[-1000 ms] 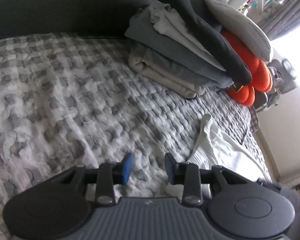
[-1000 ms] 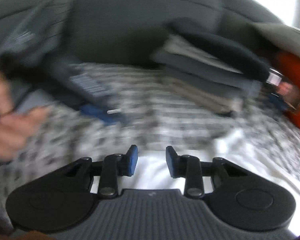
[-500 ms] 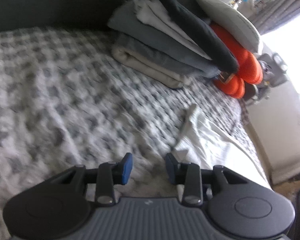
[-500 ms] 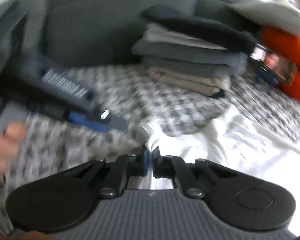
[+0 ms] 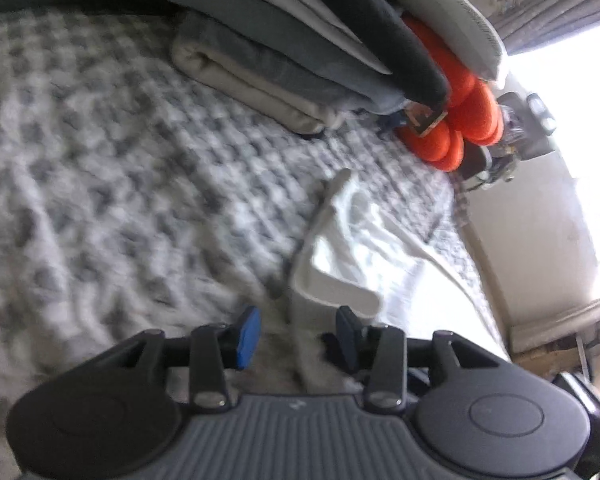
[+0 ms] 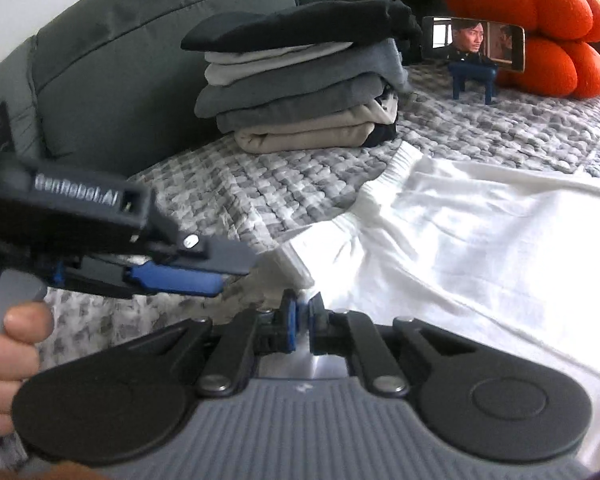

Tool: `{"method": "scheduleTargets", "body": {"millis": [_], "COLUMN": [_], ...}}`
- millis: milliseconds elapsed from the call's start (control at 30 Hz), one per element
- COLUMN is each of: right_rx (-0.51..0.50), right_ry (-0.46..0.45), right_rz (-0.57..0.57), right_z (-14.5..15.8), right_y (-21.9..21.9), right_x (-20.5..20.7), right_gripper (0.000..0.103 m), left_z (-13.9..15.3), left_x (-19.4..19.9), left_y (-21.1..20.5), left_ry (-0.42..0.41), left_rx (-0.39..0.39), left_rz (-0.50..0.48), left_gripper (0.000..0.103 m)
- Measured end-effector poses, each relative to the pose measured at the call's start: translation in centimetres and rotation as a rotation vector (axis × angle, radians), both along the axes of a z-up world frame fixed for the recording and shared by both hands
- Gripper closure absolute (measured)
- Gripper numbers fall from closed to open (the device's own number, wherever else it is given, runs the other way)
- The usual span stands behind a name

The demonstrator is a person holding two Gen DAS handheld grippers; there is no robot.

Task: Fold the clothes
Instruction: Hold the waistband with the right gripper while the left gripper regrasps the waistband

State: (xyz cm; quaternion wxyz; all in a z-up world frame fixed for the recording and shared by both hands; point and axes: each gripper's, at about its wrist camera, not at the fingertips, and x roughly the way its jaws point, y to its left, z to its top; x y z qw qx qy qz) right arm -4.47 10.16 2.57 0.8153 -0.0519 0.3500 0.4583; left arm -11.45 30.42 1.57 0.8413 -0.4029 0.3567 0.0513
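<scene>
**Right gripper has the waistband; left is opening for its hold**

At the left, a hand (image 6: 4,356) carries the left gripper (image 5: 296,334). Its jaws have just been opening and now stand half-wide over the near corner of the white, thin cotton garment with an elastic waistband (image 6: 460,240), the cloth's edge between the pads but not pressed. A second ago it hung over bare coverlet, so it has closed in on the cloth. The right gripper (image 6: 303,316) has snapped nearly shut and now pinches the gathered waistband corner, where before its jaws were apart. I judge the fold can start once the left closes. The garment lies flat and creased on the grey-and-white nubbly woven coverlet (image 6: 228,184); behind it stand a squared stack of folded clothes (image 6: 300,92), soft and matte, and a plump orange cushion (image 6: 540,28).
</scene>
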Motion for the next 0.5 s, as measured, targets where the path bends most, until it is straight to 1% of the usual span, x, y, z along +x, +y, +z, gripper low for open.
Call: {"method": "scheduleTargets", "body": {"millis": [67, 100, 167, 233, 267, 367, 433, 500], "right_rx": [0.005, 0.006, 0.008, 0.008, 0.007, 0.012, 0.023, 0.029], "right_ry": [0.001, 0.0, -0.008, -0.013, -0.013, -0.011, -0.018, -0.027], "right_rz": [0.0, 0.001, 0.006, 0.007, 0.005, 0.0, 0.015, 0.038], "right_z": [0.0, -0.1, -0.1, -0.3, -0.3, -0.3, -0.2, -0.1], "right_y": [-0.3, -0.3, -0.4, -0.7, -0.7, -0.8, -0.8, -0.9], "right_x": [0.0, 0.0, -0.2, -0.3, -0.4, -0.4, -0.8, -1.3], "right_gripper": [0.096, 0.095, 0.094, 0.093, 0.093, 0.093, 0.089, 0.085], "left_z": [0.1, 0.2, 0.3, 0.5, 0.6, 0.1, -0.3, -0.7], "left_x": [0.1, 0.2, 0.3, 0.2, 0.3, 0.9, 1.3, 1.6], "left_y": [-0.5, -0.7, -1.0, -1.1, -1.3, -1.6, -1.6, -1.5], "left_ry": [-0.024, -0.035, -0.057, -0.107, -0.119, -0.07, -0.056, -0.045], "left_rx": [-0.009, -0.003, 0.005, -0.009, -0.002, 0.023, 0.03, 0.035], "left_rz": [-0.015, -0.018, -0.013, -0.021, -0.029, -0.045, -0.035, -0.023], "left_gripper": [0.056, 0.052, 0.049, 0.048, 0.044, 0.043, 0.044, 0.047]}}
